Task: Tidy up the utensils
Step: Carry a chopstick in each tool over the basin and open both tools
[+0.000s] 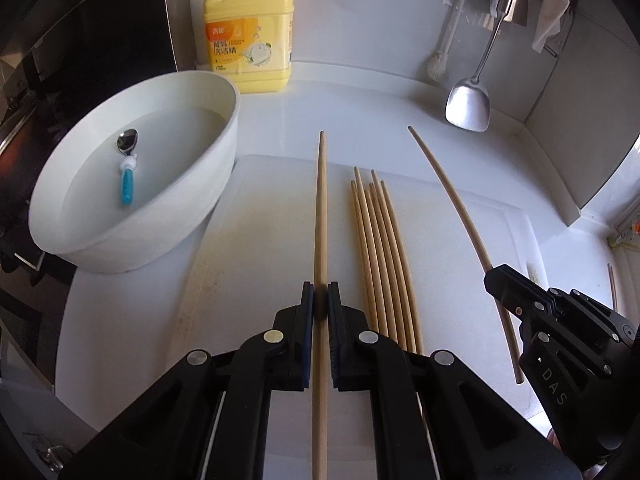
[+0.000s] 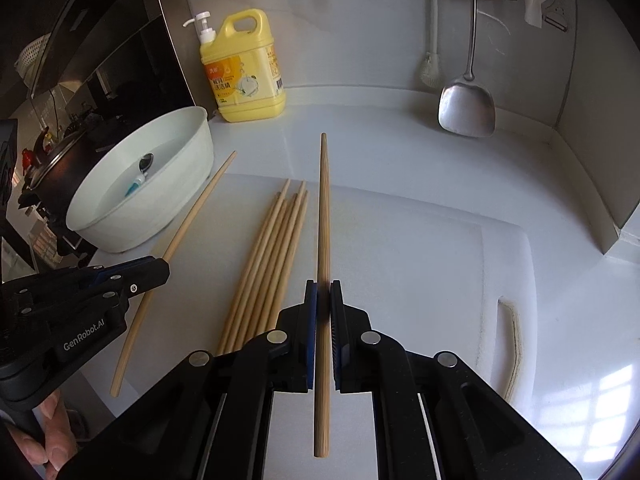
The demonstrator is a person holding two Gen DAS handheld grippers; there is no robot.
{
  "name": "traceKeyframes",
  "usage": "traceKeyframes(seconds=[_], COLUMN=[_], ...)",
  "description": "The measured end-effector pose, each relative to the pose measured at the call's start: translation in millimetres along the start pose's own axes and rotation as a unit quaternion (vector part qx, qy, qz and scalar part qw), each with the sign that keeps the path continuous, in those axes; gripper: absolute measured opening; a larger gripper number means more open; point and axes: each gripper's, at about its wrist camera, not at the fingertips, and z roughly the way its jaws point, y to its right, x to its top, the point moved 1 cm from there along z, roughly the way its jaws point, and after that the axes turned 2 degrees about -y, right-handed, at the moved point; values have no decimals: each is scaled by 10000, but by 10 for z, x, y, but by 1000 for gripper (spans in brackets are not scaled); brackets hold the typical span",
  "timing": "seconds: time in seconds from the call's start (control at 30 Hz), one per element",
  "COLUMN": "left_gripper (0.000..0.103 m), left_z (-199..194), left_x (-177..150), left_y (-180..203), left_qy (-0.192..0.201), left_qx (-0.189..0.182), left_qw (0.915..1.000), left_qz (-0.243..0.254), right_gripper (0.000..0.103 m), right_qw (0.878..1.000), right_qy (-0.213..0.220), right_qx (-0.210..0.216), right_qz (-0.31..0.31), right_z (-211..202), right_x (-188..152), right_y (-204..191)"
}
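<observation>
Each gripper pinches one wooden chopstick lengthwise: the left gripper (image 1: 319, 307) holds the left chopstick (image 1: 321, 216), the right gripper (image 2: 323, 303) the right chopstick (image 2: 323, 216). Between them the loose bundle (image 1: 380, 256) lies on the white cutting board (image 1: 264, 216). Keep both sticks level and parallel, clear of the far-left white bowl (image 1: 208, 184).

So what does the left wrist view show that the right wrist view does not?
Only the left wrist view: the right gripper from outside, shut on its wooden chopstick. Only the right wrist view: the left gripper from outside, and a dark cooking pot. Both: the loose bundle of wooden chopsticks, white round basin, yellow detergent bottle.
</observation>
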Motion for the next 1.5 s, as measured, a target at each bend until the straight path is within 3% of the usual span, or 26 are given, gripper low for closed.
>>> traceKeyframes(seconds=[0.17,0.37,0.53,0.83,1.17,1.5], left_gripper=[7,7,7,7,8,8], left_z=[-398,-678,-646,-113,433,686], left_x=[197,430,712,1099,1135,1116], left_y=[-237,-827,-1497,-2450,-2669,-2693], left_qy=[314,576,732,261,-260,-626], left_qx=[131,330,474,326,82,-58], left_qw=[9993,9972,9955,9989,9995,9976], left_qz=[-126,-340,-378,-231,-146,-289], right_gripper=[7,7,7,6,6,7], right_qw=[9991,9963,9936,9959,9952,9903], right_qy=[324,509,619,218,-596,-1187], right_qx=[214,491,667,765,715,672], right_qz=[-185,-495,-676,-438,-312,-271], right_z=[-271,-293,-56,742,1454,1755], right_x=[272,645,935,1301,1382,1387], right_y=[-232,-712,-1312,-2239,-2486,-2416])
